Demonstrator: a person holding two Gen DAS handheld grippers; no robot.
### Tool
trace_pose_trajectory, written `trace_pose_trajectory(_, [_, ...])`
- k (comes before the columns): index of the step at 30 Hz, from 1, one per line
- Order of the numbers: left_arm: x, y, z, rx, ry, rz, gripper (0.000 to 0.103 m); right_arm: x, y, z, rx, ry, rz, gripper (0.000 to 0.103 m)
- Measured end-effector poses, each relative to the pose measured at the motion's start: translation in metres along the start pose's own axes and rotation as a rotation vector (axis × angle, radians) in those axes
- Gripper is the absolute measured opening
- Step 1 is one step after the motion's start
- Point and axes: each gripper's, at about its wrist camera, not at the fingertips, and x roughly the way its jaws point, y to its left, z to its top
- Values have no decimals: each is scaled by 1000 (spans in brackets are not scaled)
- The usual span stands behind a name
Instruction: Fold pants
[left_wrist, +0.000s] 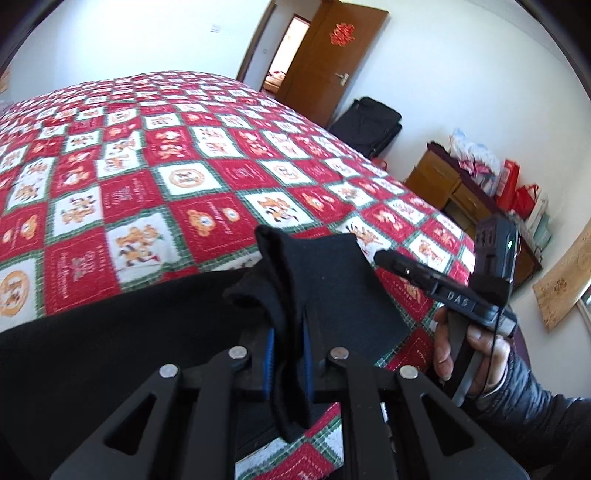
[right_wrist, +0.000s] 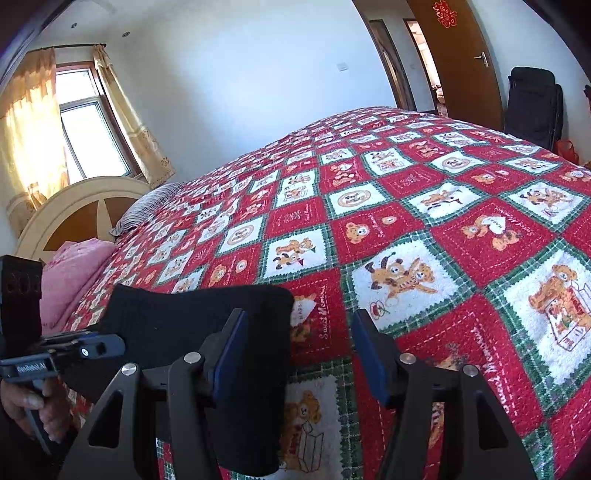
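Black pants (left_wrist: 129, 332) lie on a bed under a red, white and green quilt (left_wrist: 184, 166). My left gripper (left_wrist: 290, 354) is shut on a bunched fold of the pants, and the cloth stands up between its blue pads. The right wrist view shows the raised black pants (right_wrist: 192, 317) with the left gripper (right_wrist: 103, 341) at their left edge. My right gripper (right_wrist: 299, 350) is open. Its left finger (right_wrist: 232, 354) rests against the pants' right edge, and only quilt (right_wrist: 443, 221) shows between the jaws. In the left wrist view the right gripper (left_wrist: 384, 258) hovers to the right, held by a hand (left_wrist: 461, 354).
A pink pillow (right_wrist: 70, 280), a striped pillow (right_wrist: 147, 206) and a headboard (right_wrist: 74, 210) sit at the bed's far left. Beyond the bed are an open wooden door (left_wrist: 332, 62), a black bag (left_wrist: 369, 125) and a wooden cabinet (left_wrist: 443, 184) with bags on it.
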Motion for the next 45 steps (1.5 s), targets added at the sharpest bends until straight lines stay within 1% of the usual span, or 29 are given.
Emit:
trace_pose_trajectory(3, [-13, 16, -1, -38, -24, 16, 13, 0, 4, -1, -19, -6, -1, 60])
trace_pose_trajectory(6, [-22, 31, -6, -67, -43, 51, 13, 1, 5, -2, -27, -2, 2, 60])
trace_pose_trajectory(10, [-28, 48, -15, -112, -51, 73, 13, 5, 8, -4, -40, 13, 2, 60])
trace_pose_trajectory(17, [-37, 76, -27, -195, -63, 100, 13, 5, 16, -6, -81, 8, 10, 60])
trace_pose_trajectory(21, [-39, 85, -35, -220, -55, 108, 13, 3, 28, -8, -124, 8, 83, 60])
trace_pose_trajectory(23, [-40, 90, -39, -236, -53, 114, 13, 2, 40, -12, -173, 16, 139, 60])
trace_pose_trajectory(25, [-42, 94, -41, -250, -55, 119, 13, 0, 53, -16, -227, 20, 171, 60])
trace_pose_trajectory(30, [-50, 112, -45, -287, -82, 144, 13, -4, 80, -29, -336, 39, 277, 60])
trace_pose_trajectory(32, [-49, 116, -48, -295, -77, 158, 13, -4, 86, -33, -355, 59, 331, 60])
trace_pose_trajectory(35, [-43, 120, -53, -304, -57, 164, 13, -4, 94, -39, -382, 95, 380, 60])
trace_pose_trajectory(36, [-42, 120, -55, -304, -52, 168, 13, -2, 96, -42, -394, 110, 384, 60])
trace_pose_trajectory(38, [-40, 121, -58, -297, -45, 183, 15, 7, 100, -48, -417, 160, 366, 60])
trace_pose_trajectory(39, [-39, 120, -59, -291, -40, 199, 18, 19, 101, -53, -425, 226, 335, 60])
trace_pose_trajectory(40, [-38, 119, -60, -280, -40, 214, 22, 29, 101, -57, -428, 274, 302, 60])
trace_pose_trajectory(41, [-37, 117, -61, -261, -38, 234, 23, 37, 101, -62, -443, 301, 277, 61])
trace_pose_trajectory(42, [-37, 116, -61, -250, -36, 252, 28, 36, 102, -63, -459, 296, 274, 61])
trace_pose_trajectory(43, [-36, 114, -62, -232, -36, 270, 29, 32, 105, -62, -477, 278, 274, 61])
trace_pose_trajectory(45, [-35, 111, -63, -211, -39, 284, 30, 31, 105, -59, -459, 270, 288, 61])
